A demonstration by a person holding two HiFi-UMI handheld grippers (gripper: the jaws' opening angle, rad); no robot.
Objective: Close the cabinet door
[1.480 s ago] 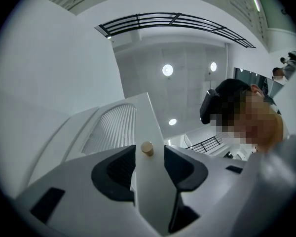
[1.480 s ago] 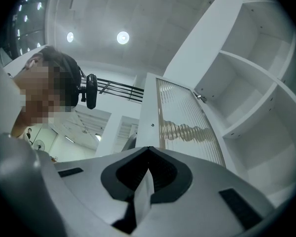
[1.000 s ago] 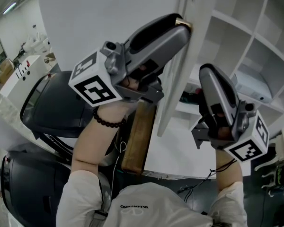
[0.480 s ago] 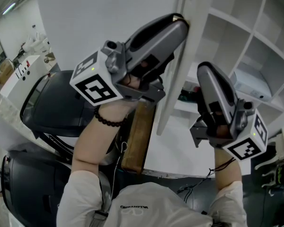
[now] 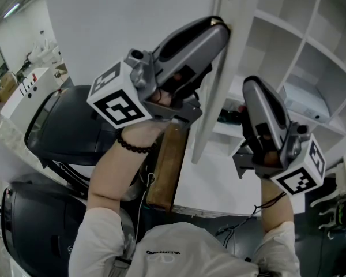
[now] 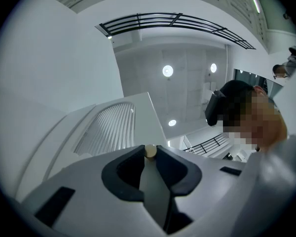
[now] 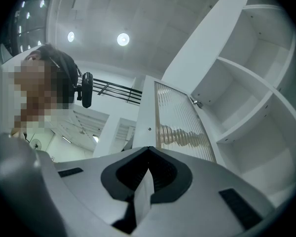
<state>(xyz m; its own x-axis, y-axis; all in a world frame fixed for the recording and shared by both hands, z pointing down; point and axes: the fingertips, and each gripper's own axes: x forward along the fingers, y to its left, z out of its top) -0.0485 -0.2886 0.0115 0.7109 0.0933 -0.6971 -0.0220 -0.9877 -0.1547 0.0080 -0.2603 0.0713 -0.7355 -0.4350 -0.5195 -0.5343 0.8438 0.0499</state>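
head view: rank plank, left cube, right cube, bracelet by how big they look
1. plank and left cube: about alike, so unranked
2. right cube: slightly smaller
3. bracelet: clearly smallest

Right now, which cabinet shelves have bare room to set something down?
The upper compartments, right of the open door, look bare. Lower down it is crowded: a dark object beside the door and a pale box further right.
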